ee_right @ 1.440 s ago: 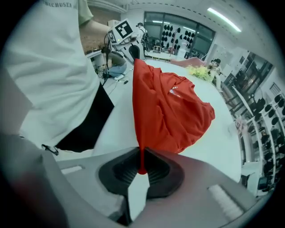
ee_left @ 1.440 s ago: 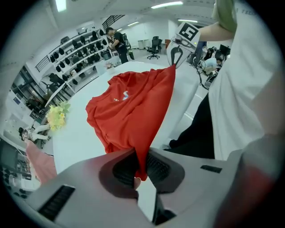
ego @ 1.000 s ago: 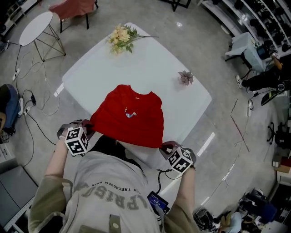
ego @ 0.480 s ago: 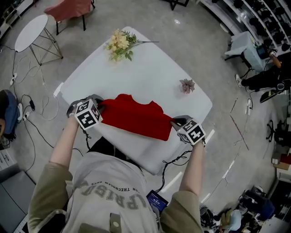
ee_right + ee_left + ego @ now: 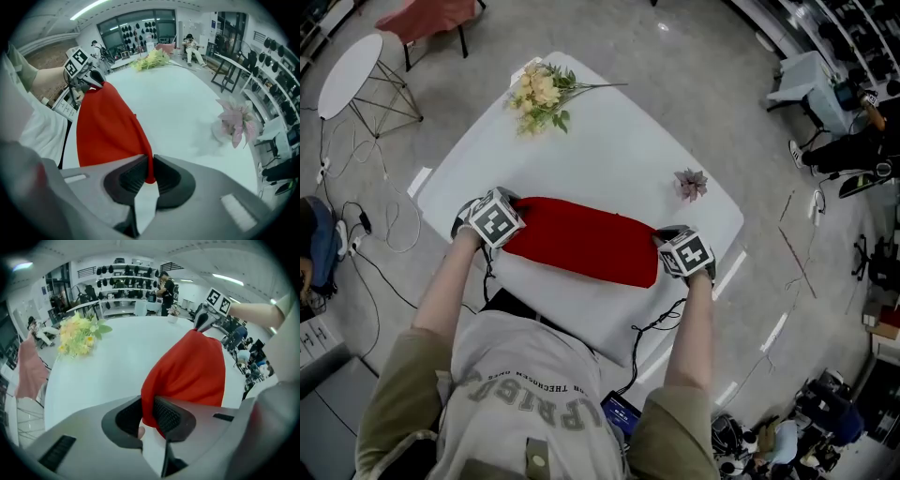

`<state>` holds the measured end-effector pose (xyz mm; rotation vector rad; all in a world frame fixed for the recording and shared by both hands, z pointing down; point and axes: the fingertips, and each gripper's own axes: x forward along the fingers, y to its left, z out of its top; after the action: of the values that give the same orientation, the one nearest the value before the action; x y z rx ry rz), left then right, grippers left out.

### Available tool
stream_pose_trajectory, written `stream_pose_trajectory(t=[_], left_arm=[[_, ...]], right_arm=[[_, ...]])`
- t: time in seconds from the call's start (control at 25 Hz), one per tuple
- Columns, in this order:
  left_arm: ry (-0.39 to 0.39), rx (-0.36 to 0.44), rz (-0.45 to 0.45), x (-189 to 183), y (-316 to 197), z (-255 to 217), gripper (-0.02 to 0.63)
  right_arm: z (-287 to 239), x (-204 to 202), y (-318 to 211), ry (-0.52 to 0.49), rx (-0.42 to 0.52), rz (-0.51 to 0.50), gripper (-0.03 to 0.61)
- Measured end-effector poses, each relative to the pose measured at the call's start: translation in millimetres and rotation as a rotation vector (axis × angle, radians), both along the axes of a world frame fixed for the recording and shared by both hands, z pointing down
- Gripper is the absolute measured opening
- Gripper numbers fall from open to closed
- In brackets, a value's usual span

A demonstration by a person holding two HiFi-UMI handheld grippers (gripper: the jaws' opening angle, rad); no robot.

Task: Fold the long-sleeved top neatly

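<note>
**A:** Where is the top (image 5: 581, 246)?

**B:** On the white surface (image 5: 619, 141), on my side of the bouquet (image 5: 539, 89) and well apart from it. I see it doubled over into a flat red band.

**A:** Which way does it run?

**B:** Its long axis goes from my left gripper (image 5: 147, 416) to my right gripper (image 5: 150, 174), one end at each. The left end lies nearer the bouquet.

**A:** And the fingers?

**B:** On the right they pinch a thin red edge tight. On the left they are opening, with a thicker bunch of red cloth between the pads.
</note>
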<state>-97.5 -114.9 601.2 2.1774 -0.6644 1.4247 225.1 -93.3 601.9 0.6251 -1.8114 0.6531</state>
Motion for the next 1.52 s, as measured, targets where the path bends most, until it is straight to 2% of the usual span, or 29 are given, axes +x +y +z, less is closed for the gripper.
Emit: stream_pose_trajectory(t=[0.12, 0.2, 0.32, 0.44, 0.56, 0.64, 0.68, 0.72, 0.76, 0.8, 0.84, 0.92, 1.0, 1.04, 1.12, 1.32, 1.52], left_arm=[[0.017, -0.014, -0.116, -10.1, -14.5, 6.1, 0.123], [0.025, -0.009, -0.182, -18.9, -20.1, 4.4, 0.186], [0.035, 0.025, -0.253, -31.3, -23.7, -2.2, 0.278], [0.036, 0.123, -0.280, -41.3, -28.2, -24.5, 0.341], [0.059, 0.256, -0.340, -50.3, -32.0, -52.9, 0.351], [0.116, 0.324, -0.410, -55.4, -35.7, -73.2, 0.351], [0.161, 0.332, -0.419, -52.2, -34.2, -83.1, 0.351], [0.210, 0.319, -0.391, -42.6, -28.1, -91.4, 0.351], [0.252, 0.287, -0.318, -26.5, -16.6, -96.4, 0.351], [0.273, 0.244, -0.206, -6.3, -0.6, -96.6, 0.351], [0.264, 0.203, -0.073, 14.4, 17.4, -91.5, 0.351], [0.167, 0.155, 0.173, 43.6, 47.0, -67.9, 0.358], [0.050, 0.132, 0.315, 49.2, 59.1, -38.3, 0.390], [0.016, 0.120, 0.348, 46.8, 59.8, -26.4, 0.402], [0.019, 0.088, 0.369, 40.8, 56.1, -12.3, 0.416], [0.111, -0.032, 0.335, 32.3, 43.6, -0.7, 0.439], [0.113, -0.081, 0.300, 32.4, 38.1, 8.0, 0.439]], right_arm=[[4.8, -1.2, -11.0, -0.011, 0.013, 0.080, 0.028], [4.0, 3.6, -17.4, -0.025, 0.041, 0.139, 0.054], [-9.1, 16.8, -26.3, -0.053, 0.114, 0.219, 0.179], [-35.4, 23.8, -26.3, -0.104, 0.204, 0.265, 0.190], [-60.1, 22.6, -16.0, -0.128, 0.275, 0.259, 0.190], [-70.5, 12.2, -5.8, -0.140, 0.302, 0.222, 0.190], [-74.5, 2.7, 1.1, -0.155, 0.306, 0.191, 0.190], [-77.3, -9.8, 9.5, -0.177, 0.300, 0.151, 0.190], [-78.3, -24.9, 19.5, -0.202, 0.279, 0.100, 0.215], [-77.2, -41.1, 30.3, -0.221, 0.248, 0.040, 0.364], [-73.9, -56.8, 40.3, -0.230, 0.216, -0.023, 0.402], [-59.7, -79.3, 53.1, -0.202, 0.170, -0.137, 0.407], [-37.5, -86.1, 58.7, -0.125, 0.131, -0.234, 0.408], [-26.8, -85.3, 60.1, -0.087, 0.108, -0.274, 0.408], [-12.3, -81.5, 61.0, -0.056, 0.055, -0.324, 0.440], [1.1, -76.3, 58.2, -0.134, -0.038, -0.335, 0.474], [7.0, -76.8, 50.7, -0.138, -0.058, -0.333, 0.474]])
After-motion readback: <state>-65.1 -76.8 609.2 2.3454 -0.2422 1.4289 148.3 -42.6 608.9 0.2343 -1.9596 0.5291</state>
